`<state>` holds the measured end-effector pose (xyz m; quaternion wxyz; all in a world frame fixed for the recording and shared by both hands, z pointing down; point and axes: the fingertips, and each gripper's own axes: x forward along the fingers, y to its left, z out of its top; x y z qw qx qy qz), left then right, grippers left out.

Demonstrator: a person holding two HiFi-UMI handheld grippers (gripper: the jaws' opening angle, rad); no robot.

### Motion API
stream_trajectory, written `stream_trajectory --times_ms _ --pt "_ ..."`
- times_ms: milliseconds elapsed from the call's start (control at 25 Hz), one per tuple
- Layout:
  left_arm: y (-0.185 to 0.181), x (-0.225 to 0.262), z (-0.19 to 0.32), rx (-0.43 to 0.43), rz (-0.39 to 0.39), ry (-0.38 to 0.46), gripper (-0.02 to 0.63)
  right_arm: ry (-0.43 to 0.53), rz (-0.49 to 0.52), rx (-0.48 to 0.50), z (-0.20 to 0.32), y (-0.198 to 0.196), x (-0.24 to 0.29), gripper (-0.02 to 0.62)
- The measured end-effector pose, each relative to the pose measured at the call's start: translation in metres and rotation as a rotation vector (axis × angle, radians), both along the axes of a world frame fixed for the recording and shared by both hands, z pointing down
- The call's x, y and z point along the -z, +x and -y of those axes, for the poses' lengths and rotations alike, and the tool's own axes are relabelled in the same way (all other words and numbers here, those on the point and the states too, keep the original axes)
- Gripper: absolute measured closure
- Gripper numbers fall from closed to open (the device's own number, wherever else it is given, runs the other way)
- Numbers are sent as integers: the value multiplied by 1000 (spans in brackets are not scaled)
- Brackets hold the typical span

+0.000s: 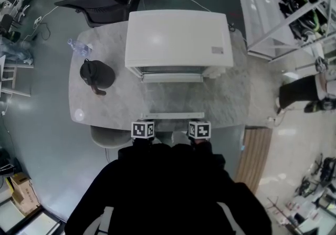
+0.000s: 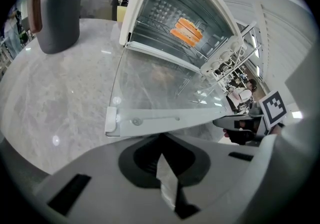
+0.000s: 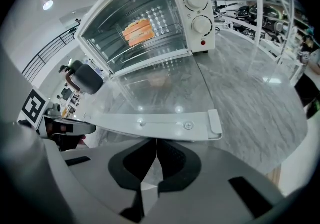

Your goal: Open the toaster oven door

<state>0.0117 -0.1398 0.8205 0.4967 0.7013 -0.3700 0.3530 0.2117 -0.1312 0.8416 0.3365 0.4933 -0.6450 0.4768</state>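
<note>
The white toaster oven (image 1: 178,39) stands on the marble table (image 1: 236,97). Its glass door (image 2: 160,85) hangs fully open and lies flat toward me, the handle bar (image 1: 172,115) at the near edge. An orange slice of food (image 3: 137,30) rests on the rack inside. My left gripper (image 2: 161,140) sits just short of the handle's left part, jaws shut with nothing between them. My right gripper (image 3: 156,144) is likewise shut and empty just short of the handle (image 3: 160,123) on the right. In the head view both marker cubes, left (image 1: 142,129) and right (image 1: 199,130), sit close to my body.
A dark kettle (image 1: 97,73) stands on the table left of the oven, with a plastic bottle (image 1: 79,46) behind it. A black chair (image 1: 100,2) is beyond the table. Metal shelving (image 1: 294,13) runs along the right. A person's leg (image 1: 302,92) shows at right.
</note>
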Motion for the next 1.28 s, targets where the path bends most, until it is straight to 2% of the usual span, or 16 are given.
stream_trajectory --times_ms 280,520,640,800,1000,1280 --pt "0 17 -7 -21 -19 20 603 35 1 -19 -6 -5 21 592" --pt "6 48 -2 -39 -54 98 603 108 2 -8 -4 -10 58 592" --pt "9 68 12 -51 -64 177 603 174 7 -22 5 -12 83 592" --pt "12 100 35 -26 -104 290 603 343 51 -21 31 -26 134 592" --pt "19 162 69 -11 -145 473 603 566 90 -41 67 -35 199 592" --pt "28 246 99 -7 -243 723 603 789 125 -62 95 -38 277 592"
